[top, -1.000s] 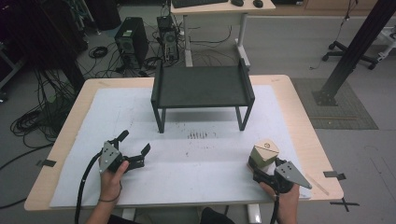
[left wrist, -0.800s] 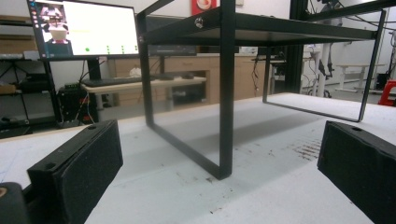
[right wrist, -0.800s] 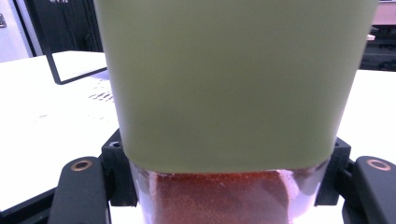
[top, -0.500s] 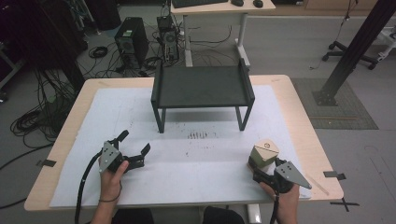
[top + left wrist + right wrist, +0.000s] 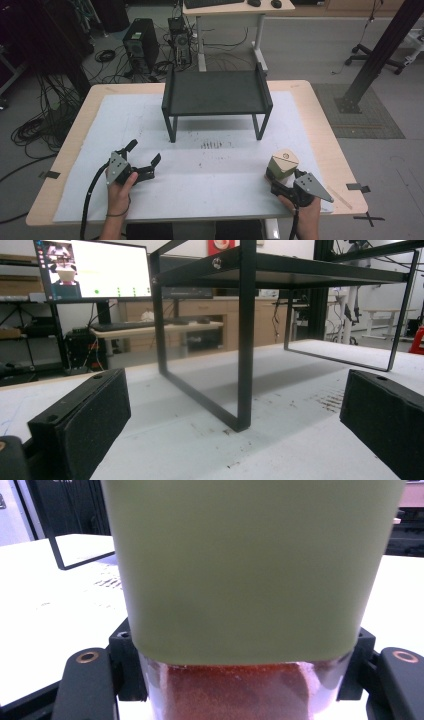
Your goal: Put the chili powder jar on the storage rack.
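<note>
Spice jar (image 5: 281, 165), olive-green lid, clear body holding red-brown powder; clamped in right gripper (image 5: 278, 181) jaws on tabletop (image 5: 320, 120); left gripper (image 5: 141, 159) jaws spread, empty, facing black rack (image 5: 216, 93)

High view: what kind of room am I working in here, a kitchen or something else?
Most likely a lab or workshop, not a kitchen. A desktop computer tower and loose cables lie on the bare floor beyond the table, and the left gripper view shows a lit monitor on a desk.
</note>
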Demonstrator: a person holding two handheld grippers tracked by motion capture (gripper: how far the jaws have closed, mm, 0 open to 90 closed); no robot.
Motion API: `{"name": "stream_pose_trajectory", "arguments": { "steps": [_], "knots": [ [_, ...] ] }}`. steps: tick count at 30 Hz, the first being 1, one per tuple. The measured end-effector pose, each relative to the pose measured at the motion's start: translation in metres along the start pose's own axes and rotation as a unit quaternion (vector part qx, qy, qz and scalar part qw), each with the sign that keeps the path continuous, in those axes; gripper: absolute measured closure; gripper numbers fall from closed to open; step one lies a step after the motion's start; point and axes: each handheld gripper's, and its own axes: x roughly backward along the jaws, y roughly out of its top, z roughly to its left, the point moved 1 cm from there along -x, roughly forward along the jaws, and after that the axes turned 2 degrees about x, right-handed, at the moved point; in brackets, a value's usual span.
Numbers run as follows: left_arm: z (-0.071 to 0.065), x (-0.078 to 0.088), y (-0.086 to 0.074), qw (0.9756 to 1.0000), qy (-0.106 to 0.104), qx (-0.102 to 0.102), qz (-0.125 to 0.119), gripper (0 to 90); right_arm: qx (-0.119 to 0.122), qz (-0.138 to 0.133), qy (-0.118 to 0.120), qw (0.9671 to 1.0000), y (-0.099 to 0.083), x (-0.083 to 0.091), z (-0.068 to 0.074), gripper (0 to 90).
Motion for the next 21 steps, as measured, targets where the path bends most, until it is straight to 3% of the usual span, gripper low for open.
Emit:
{"name": "stream_pose_trajectory", "arguments": {
  "steps": [21],
  "knots": [
    [0.0002, -0.0002, 0.0000, 1.0000, 0.000, 0.001, 0.001, 0.3, -0.002, 0.001, 0.002, 1.0000, 0.0001, -0.0004, -0.0006, 30.1]
  ]
}}
